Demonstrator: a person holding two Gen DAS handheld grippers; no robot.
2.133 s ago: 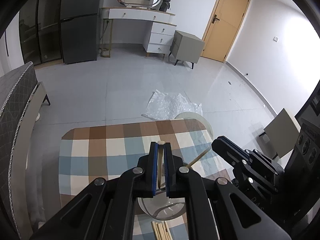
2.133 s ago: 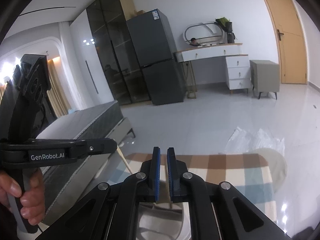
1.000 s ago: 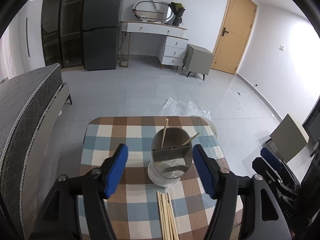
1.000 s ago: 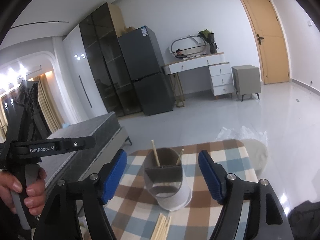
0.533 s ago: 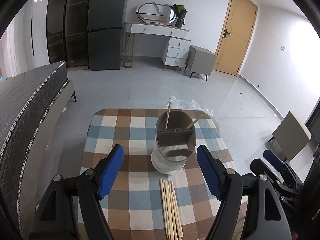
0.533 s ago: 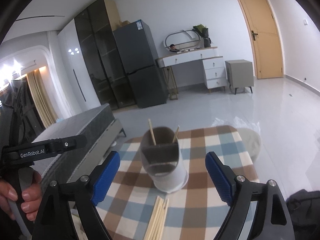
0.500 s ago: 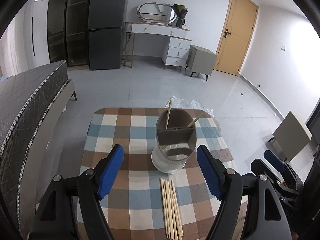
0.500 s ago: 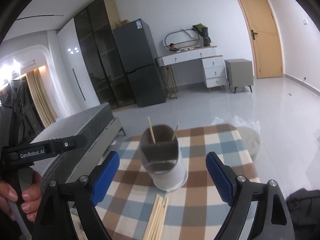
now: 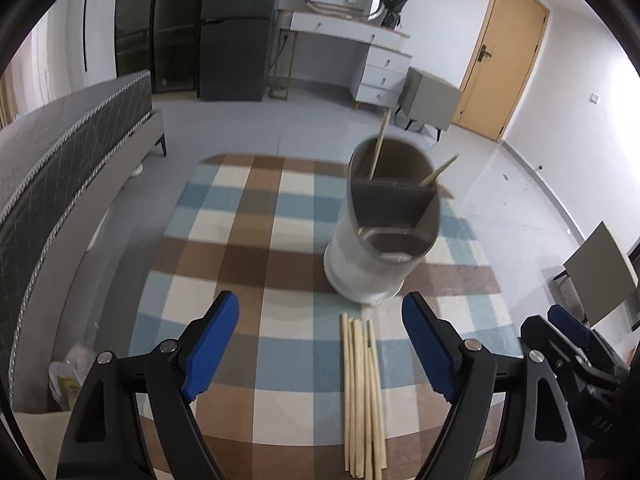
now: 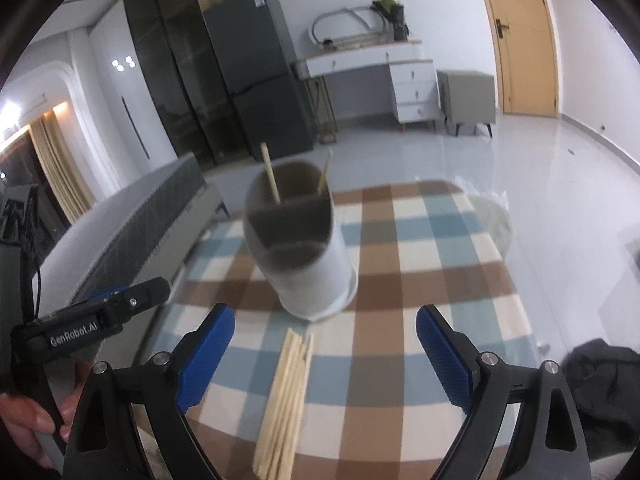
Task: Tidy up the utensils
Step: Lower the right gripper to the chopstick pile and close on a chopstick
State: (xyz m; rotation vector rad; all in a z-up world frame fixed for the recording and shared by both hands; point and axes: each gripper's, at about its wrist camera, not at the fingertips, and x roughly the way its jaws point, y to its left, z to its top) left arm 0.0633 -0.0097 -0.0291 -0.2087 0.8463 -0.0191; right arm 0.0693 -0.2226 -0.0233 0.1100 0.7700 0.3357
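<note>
Having dropped one pale wooden chopstick each into the grey divided holder [image 9: 384, 232], left gripper [image 9: 320, 354] and right gripper [image 10: 325, 354] descend, jaws empty — left's opening, right's wide — toward the remaining bundle of chopsticks [image 9: 362, 392] on the checked surface [image 9: 248, 240].

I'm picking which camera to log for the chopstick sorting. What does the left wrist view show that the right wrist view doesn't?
Only the left wrist view shows the right gripper at its lower right edge, and a bag on the floor left of the table. Only the right wrist view shows the left gripper from the side, the hand that holds it, and dark cloth at lower right. Both show the divided utensil holder with two chopsticks standing in its far compartment, the loose bundle of chopsticks in front of it on the checked tablecloth, and nothing between either gripper's jaws; the left's are opening.
</note>
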